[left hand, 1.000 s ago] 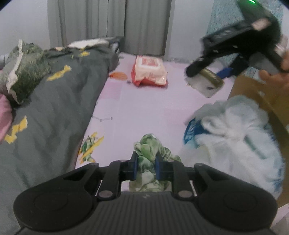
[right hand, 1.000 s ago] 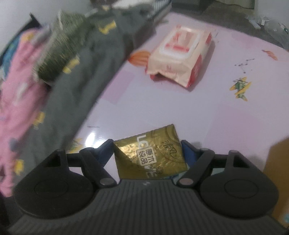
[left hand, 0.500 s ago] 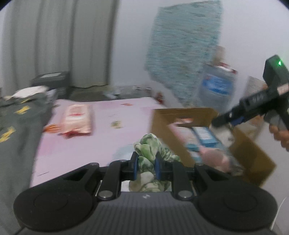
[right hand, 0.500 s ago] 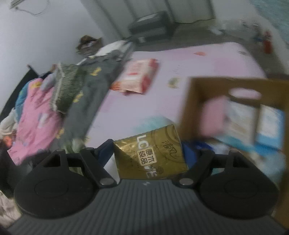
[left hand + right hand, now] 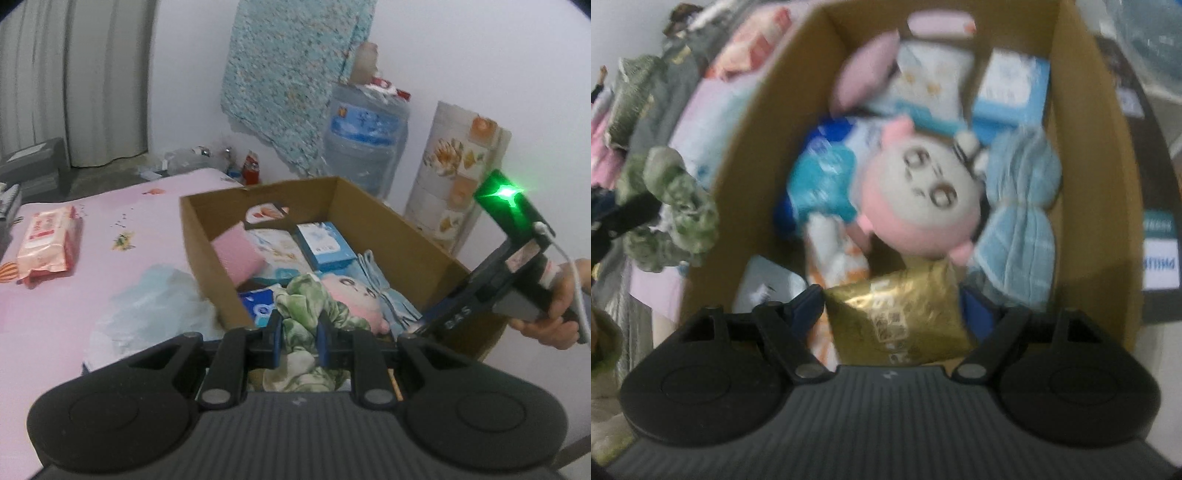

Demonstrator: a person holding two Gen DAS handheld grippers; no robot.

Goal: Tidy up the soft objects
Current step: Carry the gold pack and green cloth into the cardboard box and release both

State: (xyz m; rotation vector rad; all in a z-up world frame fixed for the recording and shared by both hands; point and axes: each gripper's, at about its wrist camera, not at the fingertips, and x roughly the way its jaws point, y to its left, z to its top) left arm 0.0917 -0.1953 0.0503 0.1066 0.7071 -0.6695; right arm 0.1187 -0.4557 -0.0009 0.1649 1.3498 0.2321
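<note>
You are at the drop-off: your right gripper (image 5: pixel 892 314) pinches the gold packet (image 5: pixel 897 314) inside the cardboard box (image 5: pixel 388 221), near end; your left gripper (image 5: pixel 297 332) clamps the green cloth (image 5: pixel 306 317) above its near-left rim. Next, release each inside.

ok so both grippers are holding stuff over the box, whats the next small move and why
Probably open the right gripper: its gold packet already hangs inside the cardboard box, just above the pink plush, so it should drop in. The left gripper, shut on green cloth, sits nearer the box's edge.
</note>
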